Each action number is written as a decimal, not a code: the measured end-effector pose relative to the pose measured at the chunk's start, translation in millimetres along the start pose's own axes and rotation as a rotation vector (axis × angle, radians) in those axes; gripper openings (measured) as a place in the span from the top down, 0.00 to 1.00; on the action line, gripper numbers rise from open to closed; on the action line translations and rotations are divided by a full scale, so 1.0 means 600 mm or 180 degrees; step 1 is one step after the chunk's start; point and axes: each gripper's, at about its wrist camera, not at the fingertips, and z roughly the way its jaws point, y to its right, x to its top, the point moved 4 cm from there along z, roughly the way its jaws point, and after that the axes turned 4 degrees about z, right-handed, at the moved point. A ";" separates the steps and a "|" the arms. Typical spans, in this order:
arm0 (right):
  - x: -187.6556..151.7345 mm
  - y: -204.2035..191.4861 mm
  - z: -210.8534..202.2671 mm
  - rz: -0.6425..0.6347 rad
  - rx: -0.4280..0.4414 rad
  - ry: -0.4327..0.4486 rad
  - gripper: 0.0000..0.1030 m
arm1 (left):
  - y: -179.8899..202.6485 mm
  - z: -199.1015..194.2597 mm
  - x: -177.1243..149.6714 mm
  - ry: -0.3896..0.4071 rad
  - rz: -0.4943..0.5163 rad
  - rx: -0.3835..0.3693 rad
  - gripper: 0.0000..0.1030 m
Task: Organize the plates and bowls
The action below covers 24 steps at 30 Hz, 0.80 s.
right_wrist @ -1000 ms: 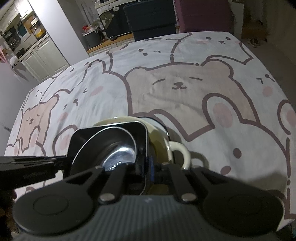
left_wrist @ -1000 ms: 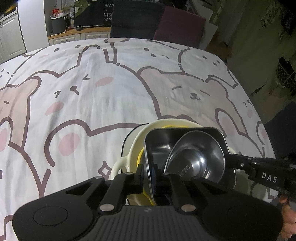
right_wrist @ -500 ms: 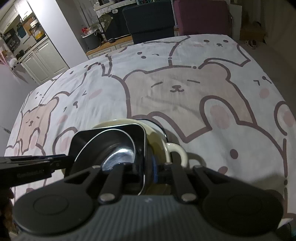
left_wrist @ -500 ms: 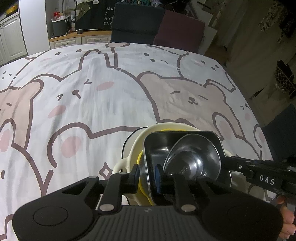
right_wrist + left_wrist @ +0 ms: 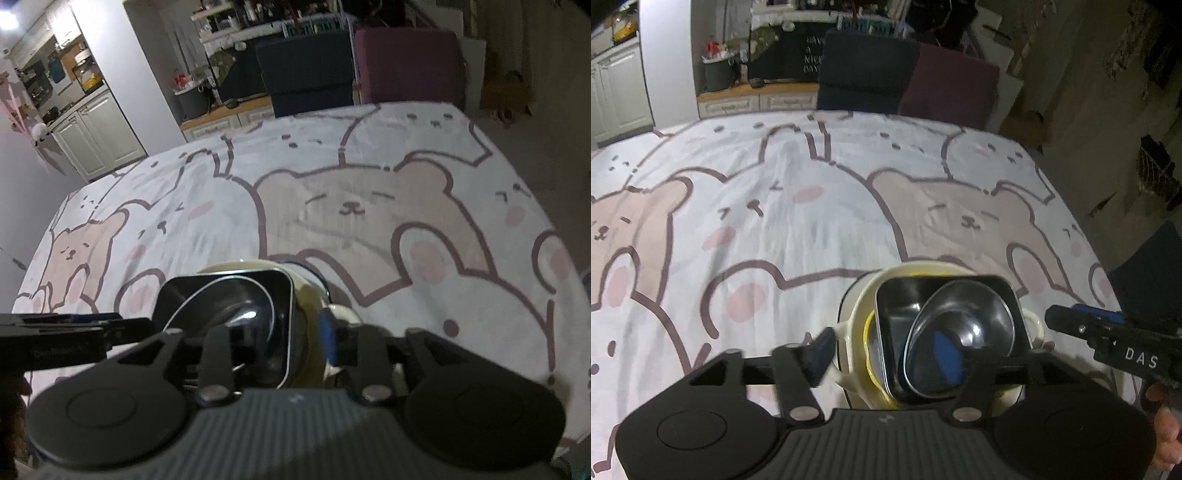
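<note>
Both the left tool [image 5: 886, 354] and right tool [image 5: 291, 343] have just opened, releasing the square metal dish [image 5: 897, 306].

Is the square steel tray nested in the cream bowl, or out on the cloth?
Nested. The square steel tray sits inside the cream bowl, with a round steel bowl tilted inside it.

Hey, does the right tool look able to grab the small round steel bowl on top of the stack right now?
Probably yes. The small round steel bowl sits uncovered in the square steel dish, and the right tool, jaws just opened, hovers close above its rim.
</note>
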 end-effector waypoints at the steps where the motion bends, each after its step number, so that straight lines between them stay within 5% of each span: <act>1: 0.001 -0.001 -0.006 -0.0021 0.0000 0.0037 0.57 | 0.000 -0.007 0.001 0.0045 -0.0002 0.0011 0.29; 9: 0.003 -0.004 -0.058 -0.0166 -0.0022 0.0343 0.25 | -0.001 -0.078 0.005 0.0485 -0.0066 0.0095 0.03; 16: 0.004 -0.003 -0.120 -0.0234 -0.0016 0.0757 0.00 | 0.016 -0.144 -0.001 0.0860 -0.0008 0.0053 0.00; 20: 0.003 0.004 -0.154 -0.0245 -0.0005 0.0981 0.01 | 0.031 -0.183 -0.016 0.1095 0.0077 0.0035 0.00; 24: -0.005 0.012 -0.179 -0.0180 -0.0014 0.1156 0.00 | 0.045 -0.213 -0.041 0.1294 0.0189 0.0265 0.00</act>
